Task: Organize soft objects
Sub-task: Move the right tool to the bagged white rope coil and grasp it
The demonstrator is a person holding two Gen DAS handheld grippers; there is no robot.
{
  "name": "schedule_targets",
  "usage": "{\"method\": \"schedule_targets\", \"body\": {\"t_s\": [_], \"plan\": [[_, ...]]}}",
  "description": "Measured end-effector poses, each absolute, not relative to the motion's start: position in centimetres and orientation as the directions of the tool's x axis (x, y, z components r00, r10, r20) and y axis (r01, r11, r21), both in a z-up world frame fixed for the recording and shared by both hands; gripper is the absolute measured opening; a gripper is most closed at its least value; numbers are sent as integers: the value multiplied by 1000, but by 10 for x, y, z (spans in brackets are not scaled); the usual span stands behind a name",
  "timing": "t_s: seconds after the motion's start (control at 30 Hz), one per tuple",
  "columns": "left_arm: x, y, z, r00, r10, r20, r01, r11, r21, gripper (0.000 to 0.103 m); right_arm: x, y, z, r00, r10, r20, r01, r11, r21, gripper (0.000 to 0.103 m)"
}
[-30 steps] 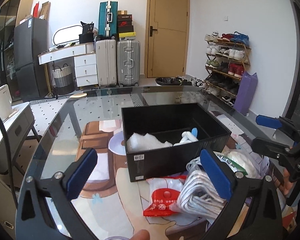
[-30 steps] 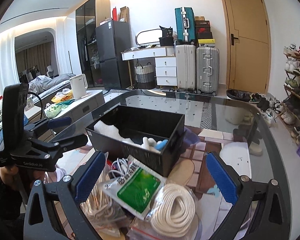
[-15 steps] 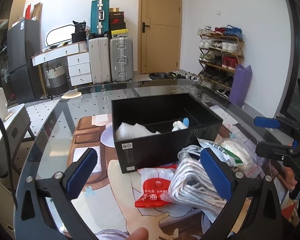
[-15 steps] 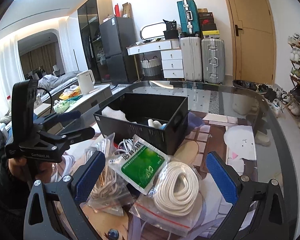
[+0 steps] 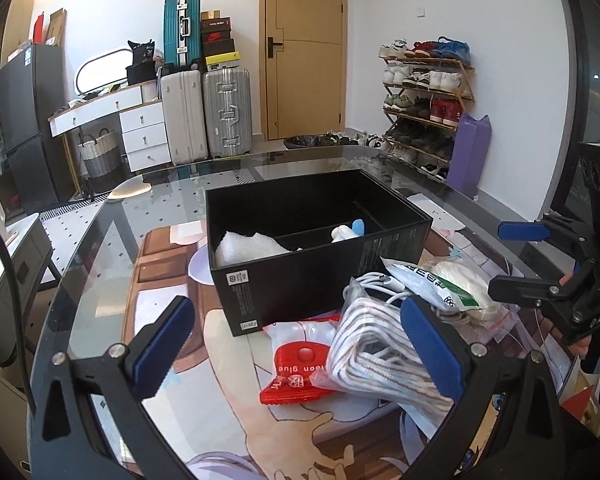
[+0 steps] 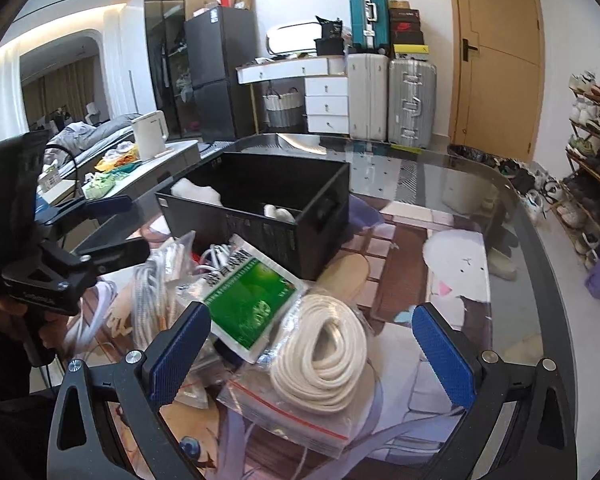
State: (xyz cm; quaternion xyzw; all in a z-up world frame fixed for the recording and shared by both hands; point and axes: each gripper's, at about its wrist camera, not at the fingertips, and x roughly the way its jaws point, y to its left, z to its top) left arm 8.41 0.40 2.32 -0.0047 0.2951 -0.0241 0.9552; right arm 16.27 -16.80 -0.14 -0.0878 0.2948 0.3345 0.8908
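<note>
A black divided box (image 5: 320, 248) stands on the glass table and holds a white bubble-wrap wad (image 5: 252, 246) and small white and blue pieces (image 5: 350, 232). In front of it lie bagged items: a striped cord bundle (image 5: 376, 352), a red glue packet (image 5: 300, 372), a green-labelled bag (image 6: 252, 304) and a white rope coil in a zip bag (image 6: 324, 356). My left gripper (image 5: 300, 348) is open and empty above the glue packet and cord. My right gripper (image 6: 308, 352) is open and empty above the rope coil.
The glass table (image 6: 480, 200) has a cartoon mat under it and curves away at the far right. Suitcases (image 5: 204, 112), a white drawer unit, a door and a shoe rack (image 5: 424, 100) stand behind. A side counter with a kettle (image 6: 150, 134) is at the left.
Both grippers have drawn back and up from the box, so the pile of bags shows more fully. Both stay open and nothing has been picked up.
</note>
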Motion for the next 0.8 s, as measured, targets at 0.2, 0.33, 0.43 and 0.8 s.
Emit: {"method": "schedule_targets", "body": {"t_s": [0.2, 0.33, 0.43, 0.8], "plan": [[84, 5, 21, 821, -52, -569, 45, 999, -26, 103, 170, -173, -6, 611, 507, -609, -620, 784, 31, 102], [85, 4, 20, 818, -50, -572, 48, 999, -18, 103, 175, -173, -13, 612, 477, -631, -605, 796, 15, 102], [85, 1, 19, 816, -49, -576, 54, 999, -8, 103, 180, -173, -17, 608, 462, -646, -594, 804, 16, 102], [84, 0, 18, 817, -33, -575, 49, 999, 12, 103, 185, -161, -34, 560, 444, -700, -607, 794, 17, 102]]}}
